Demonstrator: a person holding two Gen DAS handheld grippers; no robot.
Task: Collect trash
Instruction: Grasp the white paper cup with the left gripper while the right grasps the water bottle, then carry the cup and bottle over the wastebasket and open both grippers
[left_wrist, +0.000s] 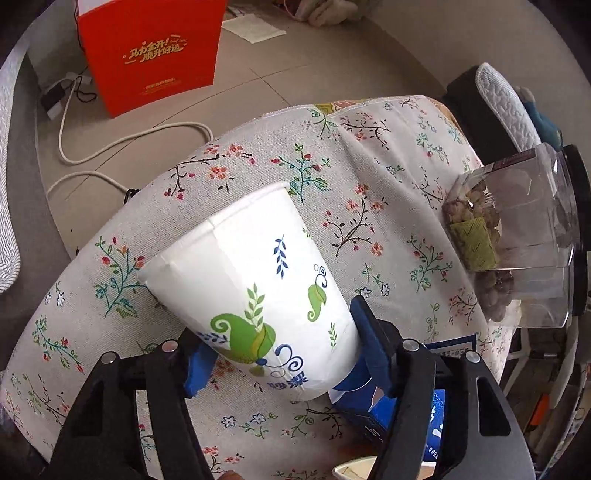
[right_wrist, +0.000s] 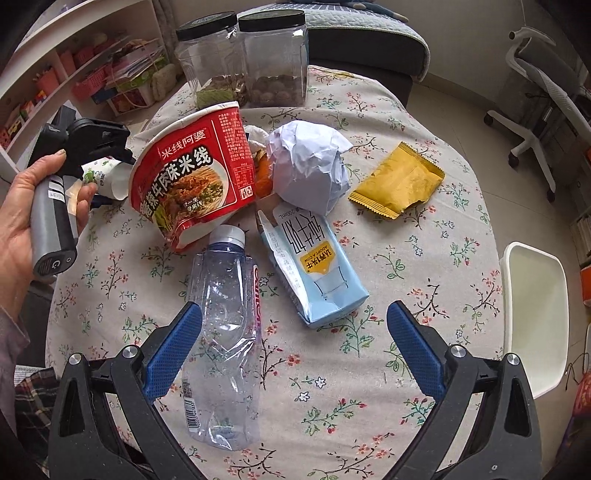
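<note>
Holding: my left gripper (left_wrist: 277, 365) is clamped on a white paper cup (left_wrist: 255, 291) with green and blue leaf print, blue pads pressed to both sides of its lower body.
Cup attitude: tilted, open rim toward the upper left of the left wrist frame, base toward the lower centre, lifted over the floral tablecloth (left_wrist: 369, 184).
Left gripper, other view: seen at the left edge of the right wrist frame, held in a hand (right_wrist: 22, 206), with the cup partly hidden behind the noodle bowl.
Right gripper (right_wrist: 293, 347): fingers wide apart, holding nothing, above the tablecloth at the lower centre of its frame.
Plastic bottle (right_wrist: 225, 332): clear, crushed, lying on its side, white cap toward the frame's centre; my left-hand blue pad overlaps its edge in the picture, contact cannot be told.
Milk carton (right_wrist: 314, 266): pale blue, flattened, lying just right of the bottle.
Noodle bowl (right_wrist: 192, 173): red, tipped on its side, centre left.
Crumpled paper (right_wrist: 310, 162): white ball, upper centre, touching the carton's top end.
Yellow sachet (right_wrist: 397, 184): lying flat, right of the paper, apart from it.
Jars (right_wrist: 243, 59): two clear, black-lidded, upright at the top centre, side by side.
Red bag (left_wrist: 151, 51): standing on the floor, upper left of the left wrist frame.
</note>
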